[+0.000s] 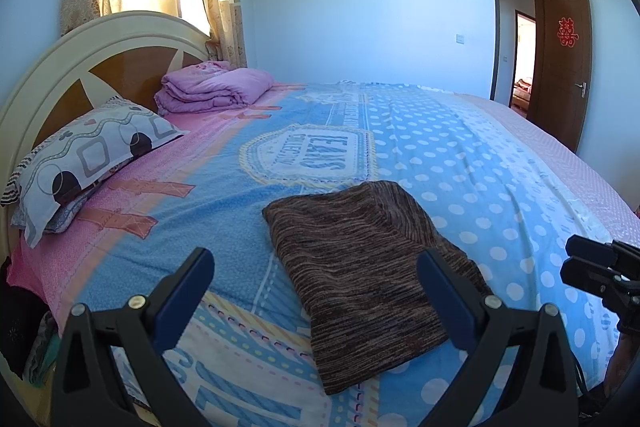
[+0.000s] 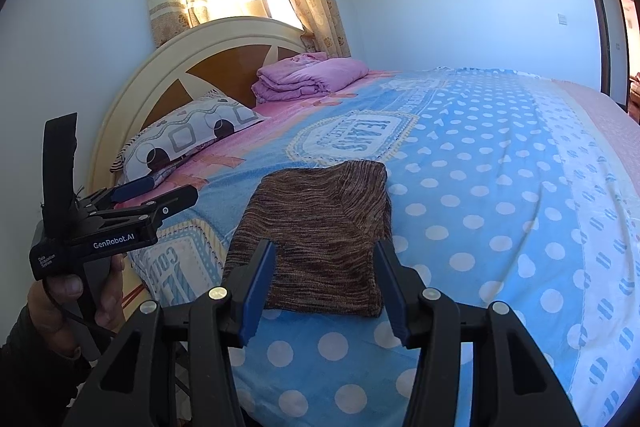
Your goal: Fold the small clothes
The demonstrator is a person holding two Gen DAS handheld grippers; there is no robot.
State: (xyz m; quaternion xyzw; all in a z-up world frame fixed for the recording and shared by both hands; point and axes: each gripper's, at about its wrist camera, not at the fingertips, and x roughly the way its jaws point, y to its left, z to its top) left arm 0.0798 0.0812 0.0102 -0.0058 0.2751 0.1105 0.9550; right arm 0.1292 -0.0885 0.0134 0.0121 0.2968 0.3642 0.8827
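Observation:
A brown striped knit garment (image 1: 360,267) lies folded flat on the blue bedspread, near the bed's front edge; it also shows in the right wrist view (image 2: 320,231). My left gripper (image 1: 316,267) is open and empty, held above the garment's near left part. My right gripper (image 2: 324,259) is open and empty, just before the garment's near edge. The right gripper's tips (image 1: 588,263) show at the right edge of the left wrist view. The left gripper (image 2: 160,195) shows at the left of the right wrist view, held in a hand.
The bed (image 1: 460,163) carries a blue dotted spread. A patterned pillow (image 1: 88,163) and a folded pink quilt (image 1: 216,87) lie by the headboard (image 1: 60,67). A curtained window is behind. An open brown door (image 1: 564,67) stands at the far right.

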